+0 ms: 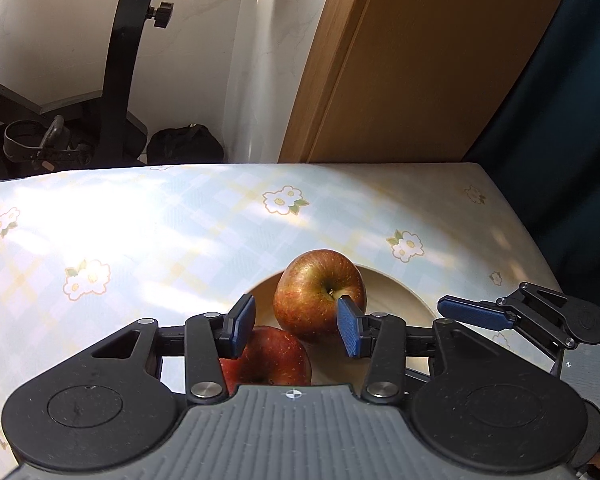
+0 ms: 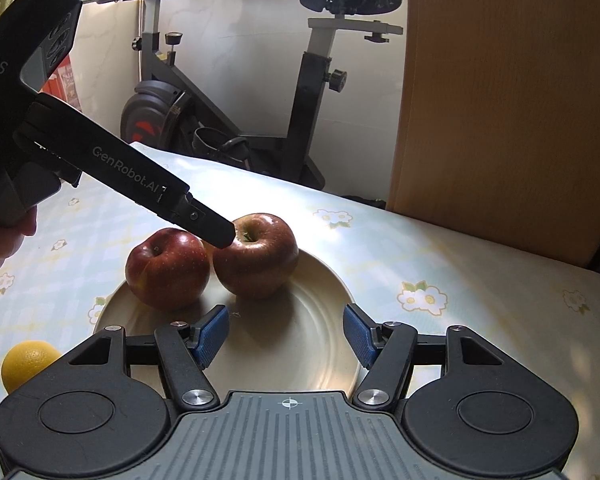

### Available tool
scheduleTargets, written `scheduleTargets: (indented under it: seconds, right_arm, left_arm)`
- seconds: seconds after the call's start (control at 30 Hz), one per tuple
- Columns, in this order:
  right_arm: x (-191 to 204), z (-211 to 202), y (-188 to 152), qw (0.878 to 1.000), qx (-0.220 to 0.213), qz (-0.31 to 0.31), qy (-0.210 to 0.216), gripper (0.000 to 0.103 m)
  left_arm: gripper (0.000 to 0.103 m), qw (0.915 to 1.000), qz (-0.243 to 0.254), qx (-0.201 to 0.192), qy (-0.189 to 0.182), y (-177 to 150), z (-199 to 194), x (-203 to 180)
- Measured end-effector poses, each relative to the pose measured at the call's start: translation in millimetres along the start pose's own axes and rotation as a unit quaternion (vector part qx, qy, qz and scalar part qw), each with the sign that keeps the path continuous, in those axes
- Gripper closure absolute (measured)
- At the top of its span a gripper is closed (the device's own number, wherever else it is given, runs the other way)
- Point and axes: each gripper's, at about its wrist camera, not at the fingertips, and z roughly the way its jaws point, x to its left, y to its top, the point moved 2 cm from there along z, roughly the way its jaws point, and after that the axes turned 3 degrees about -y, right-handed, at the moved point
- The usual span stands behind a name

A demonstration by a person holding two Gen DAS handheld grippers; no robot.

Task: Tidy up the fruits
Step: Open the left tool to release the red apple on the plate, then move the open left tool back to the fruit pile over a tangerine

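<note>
Left wrist: your left gripper (image 1: 296,330) jaws stand released around the far apple (image 1: 320,294) at 12 o'clock on the plate (image 1: 404,300).

Right wrist: your right gripper (image 2: 286,336) hangs released, empty; lemon (image 2: 26,362) waits on the counter (image 2: 460,248) at 9 o'clock. A clipped apple could roll off.

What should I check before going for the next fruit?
1. Left apple and right apple on plate: ok.
2. Right gripper open and empty: ok.
3. Left gripper open, gripping nothing: ok.
4. Left gripper clear of right apple: cannot tell; in the right wrist view a fingertip sits at its top.
5. Lemon on plate: not ok; it lies on the table beside the plate.
6. Bare room on plate: ok, on the near side.
</note>
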Motion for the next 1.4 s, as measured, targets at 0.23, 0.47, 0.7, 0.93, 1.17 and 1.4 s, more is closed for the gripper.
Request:
scheduleTargets:
  seconds: [0.23,0.47,0.7,0.93,1.17,1.4]
  right_arm:
    - [2.2,-21.0,-14.2,0.999,-0.005,0.04,-0.013,0.044]
    - [10.0,-40.6,-33.7,0.996,-0.014,0.079,-0.028,0.044]
    - [16.9,-61.9,-50.5,0.991,-0.029,0.119,-0.043,0.045]
    - [28.9,-78.7,-65.2,0.987,-0.039,0.149,-0.044,0.048]
    - [33.2,-92.2,-77.5,0.982,-0.045,0.176,-0.051,0.048]
    - [41.1,-96.6,-77.1,0.983,-0.04,0.17,-0.057,0.048]
  left_arm:
    - [0.056,0.9992,0.001,-0.039,-0.002,-17.3,-33.2,7.3]
    - [0.056,0.9971,0.009,-0.076,0.002,-34.2,-67.9,14.4]
    - [0.056,0.9941,0.026,-0.103,0.022,-57.9,-92.3,18.3]
    - [0.056,0.9903,0.036,-0.129,0.037,-89.8,-113.0,17.4]
    - [0.056,0.9869,0.033,-0.151,0.048,-113.9,-123.7,13.6]
    - [0.056,0.9863,0.025,-0.157,0.045,-122.1,-128.2,10.2]
